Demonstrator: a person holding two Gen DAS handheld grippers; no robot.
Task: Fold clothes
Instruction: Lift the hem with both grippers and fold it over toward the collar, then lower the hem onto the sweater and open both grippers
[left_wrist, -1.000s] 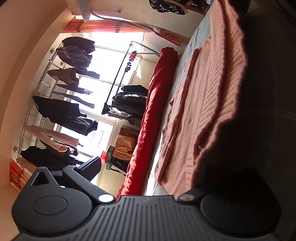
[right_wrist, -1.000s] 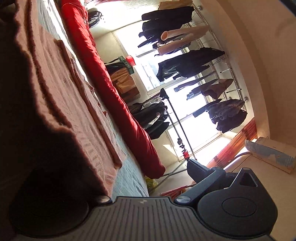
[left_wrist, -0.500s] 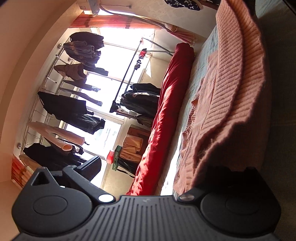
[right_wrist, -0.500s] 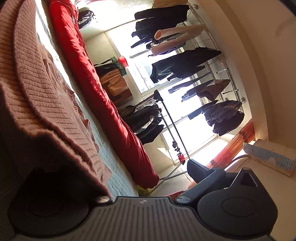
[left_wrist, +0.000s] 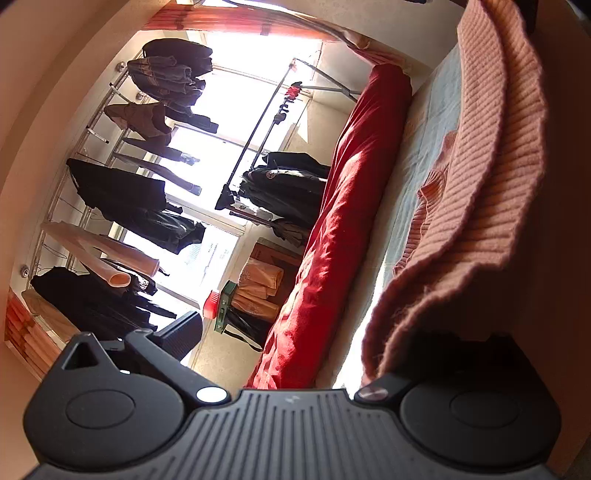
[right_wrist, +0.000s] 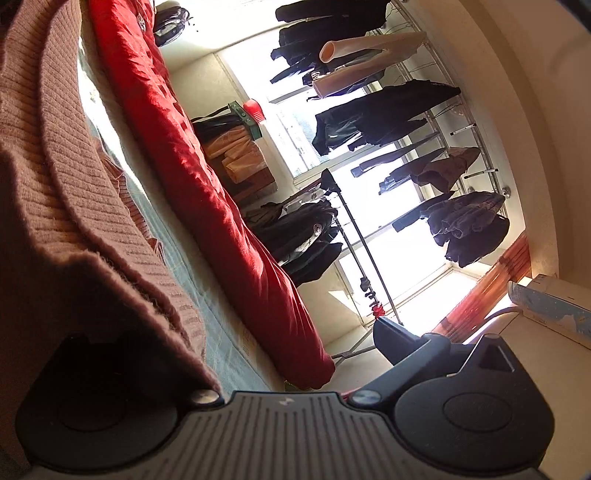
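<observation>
Left gripper (left_wrist: 295, 334) and right gripper (right_wrist: 291, 334) — jaws spread wide, one finger of each buried under the pink sweater (left_wrist: 491, 177) — red quilt (left_wrist: 343, 221) ahead.

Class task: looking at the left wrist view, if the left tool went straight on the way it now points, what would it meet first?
Most likely the red duvet roll along the bed's far edge, which lies straight ahead; the pink knit sweater hangs off to one side, covering one finger. Depth is unclear, so this is a judgement.

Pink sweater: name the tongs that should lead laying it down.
Right, only marginally: the sweater drapes more broadly over the right tongs; the left tongs carry it much alike.
</observation>
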